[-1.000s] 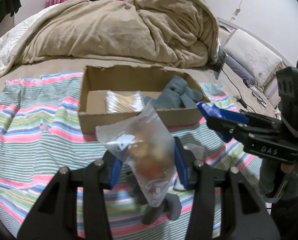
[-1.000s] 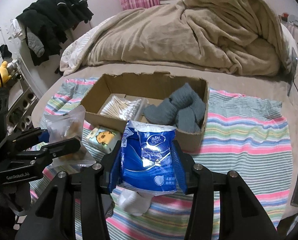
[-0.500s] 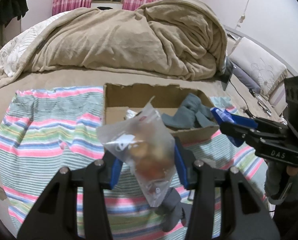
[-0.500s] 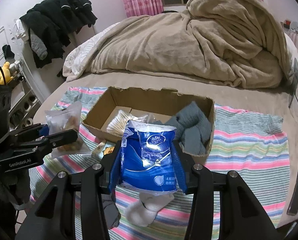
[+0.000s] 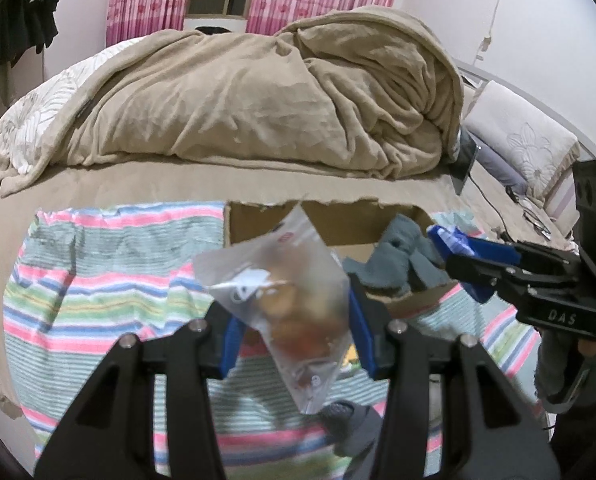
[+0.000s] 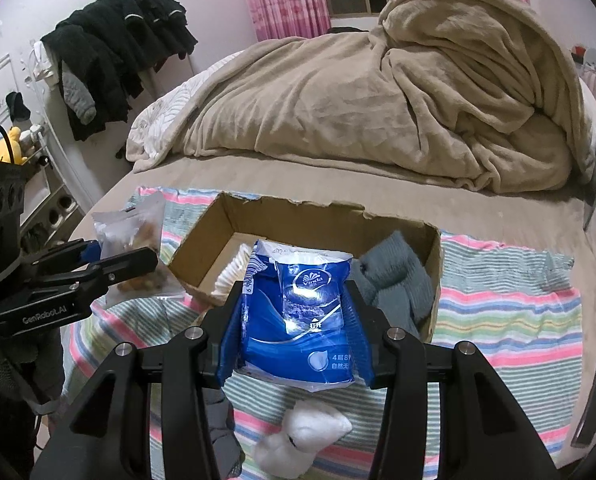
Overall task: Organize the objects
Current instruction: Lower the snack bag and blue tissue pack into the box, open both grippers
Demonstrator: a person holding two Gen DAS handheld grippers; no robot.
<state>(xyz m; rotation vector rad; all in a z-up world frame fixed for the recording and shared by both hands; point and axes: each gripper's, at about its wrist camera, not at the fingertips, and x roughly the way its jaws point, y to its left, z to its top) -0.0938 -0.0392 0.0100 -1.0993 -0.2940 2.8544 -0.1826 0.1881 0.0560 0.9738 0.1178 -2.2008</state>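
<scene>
the left gripper (image 5: 293,330) is pinching a clear plastic bag (image 5: 285,304) with brownish pieces inside; its blue fingers (image 5: 229,338) are pressing on both sides of the bag, only a little spread, as wide as the bag is thick. the bag is standing tilted between them, its top corner pointing up and its bottom corner hanging below the fingers. it is being held in the air above the striped cloth (image 5: 97,288), in front of the cardboard box (image 5: 338,224) and near the box's left corner.

the right gripper (image 6: 295,332) is holding a blue tissue pack (image 6: 298,320) in the same way: the fingers (image 6: 227,340) are closing on its two sides, and the pack is filling the gap between them. the pack is staying upright, with its white top edge just before the near wall of the box, above the striped cloth.

inside the box, a bundle of cotton swabs (image 6: 231,272) is lying at the left and a grey-blue knitted cloth (image 6: 394,280) is lying at the right, leaning on the right wall. a white sock (image 6: 302,436) is lying on the striped cloth below the tissue pack. the box and the cloth are resting on the bed (image 6: 478,216), and a beige blanket (image 6: 378,100) is piling up behind them.
</scene>
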